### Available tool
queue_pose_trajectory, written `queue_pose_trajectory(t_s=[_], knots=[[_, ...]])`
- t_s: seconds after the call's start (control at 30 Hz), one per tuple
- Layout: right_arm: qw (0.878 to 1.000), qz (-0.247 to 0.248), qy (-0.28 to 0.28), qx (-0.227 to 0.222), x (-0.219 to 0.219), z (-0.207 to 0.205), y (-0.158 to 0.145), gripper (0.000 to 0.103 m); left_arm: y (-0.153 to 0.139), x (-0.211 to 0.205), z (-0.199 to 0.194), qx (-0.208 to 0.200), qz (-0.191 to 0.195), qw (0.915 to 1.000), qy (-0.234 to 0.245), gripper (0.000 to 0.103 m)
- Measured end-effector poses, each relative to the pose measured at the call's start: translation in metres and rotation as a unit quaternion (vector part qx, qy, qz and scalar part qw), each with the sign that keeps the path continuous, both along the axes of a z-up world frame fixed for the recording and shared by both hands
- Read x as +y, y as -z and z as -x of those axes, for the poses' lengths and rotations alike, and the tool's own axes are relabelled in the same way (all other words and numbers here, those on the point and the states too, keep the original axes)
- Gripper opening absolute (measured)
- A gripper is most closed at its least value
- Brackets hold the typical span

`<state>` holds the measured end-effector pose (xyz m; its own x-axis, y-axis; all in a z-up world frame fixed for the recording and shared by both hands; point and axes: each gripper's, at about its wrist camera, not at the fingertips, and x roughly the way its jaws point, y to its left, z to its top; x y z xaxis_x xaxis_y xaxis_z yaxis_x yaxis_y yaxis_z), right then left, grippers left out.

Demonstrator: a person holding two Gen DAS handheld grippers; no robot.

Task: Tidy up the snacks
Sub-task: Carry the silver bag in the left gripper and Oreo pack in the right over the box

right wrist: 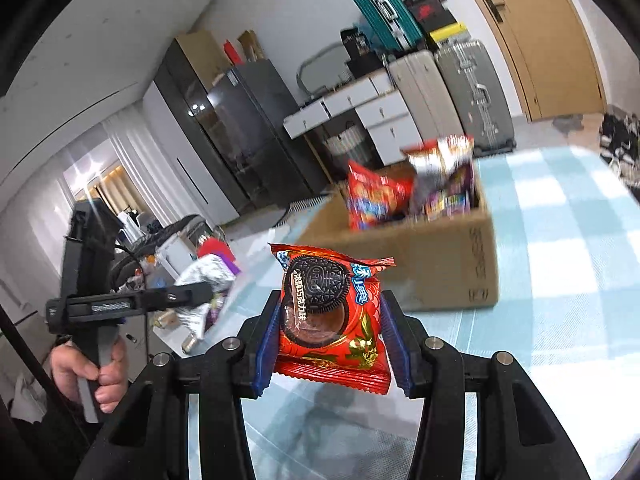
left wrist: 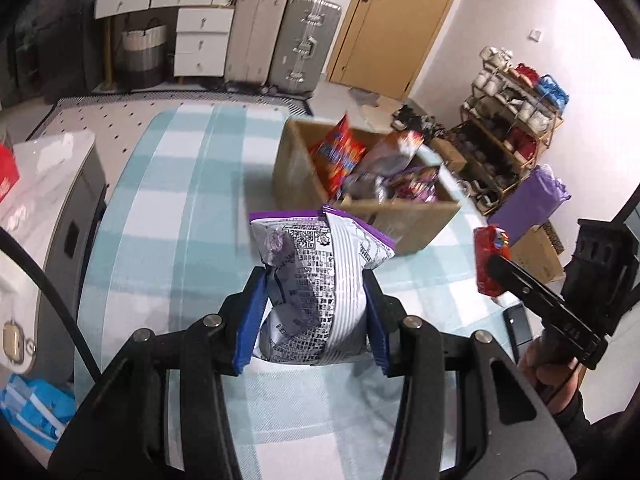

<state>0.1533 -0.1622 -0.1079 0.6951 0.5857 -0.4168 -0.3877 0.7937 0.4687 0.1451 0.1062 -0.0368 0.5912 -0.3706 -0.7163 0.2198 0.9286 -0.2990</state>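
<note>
My left gripper point(left wrist: 316, 280) is shut on a white and purple snack bag point(left wrist: 316, 280), held upright above the checked tablecloth point(left wrist: 160, 216). My right gripper point(right wrist: 330, 304) is shut on a red Oreo packet point(right wrist: 332, 312), also held above the table. A cardboard box point(left wrist: 404, 220) with several snack bags in it stands on the table beyond both grippers; it also shows in the right wrist view point(right wrist: 440, 260). The right gripper with its red packet point(left wrist: 490, 260) shows at the right of the left wrist view. The left gripper with its white bag point(right wrist: 200, 280) shows at the left of the right wrist view.
Suitcases point(left wrist: 280, 36) and white drawers point(left wrist: 200, 36) stand against the far wall beside a wooden door point(left wrist: 396, 20). A shoe rack point(left wrist: 512, 128) and a purple bag point(left wrist: 528, 200) are right of the table. A white appliance point(left wrist: 40, 208) stands at the left.
</note>
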Motion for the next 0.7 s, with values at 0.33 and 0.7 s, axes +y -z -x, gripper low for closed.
queue_pose_trajectory(t_s=[0.33, 0.7], knots=[[0.999, 0.004, 0.001, -0.042, -0.012, 0.006, -0.084, 0.048, -0.071, -0.02, -0.013, -0.051, 0.017, 0.9984, 0.019, 0.043], [0.998, 0.021, -0.008, -0.058, -0.005, -0.028, -0.156, 0.048, -0.107, -0.061, -0.058, -0.073, 0.003, 0.9968, 0.031, 0.043]])
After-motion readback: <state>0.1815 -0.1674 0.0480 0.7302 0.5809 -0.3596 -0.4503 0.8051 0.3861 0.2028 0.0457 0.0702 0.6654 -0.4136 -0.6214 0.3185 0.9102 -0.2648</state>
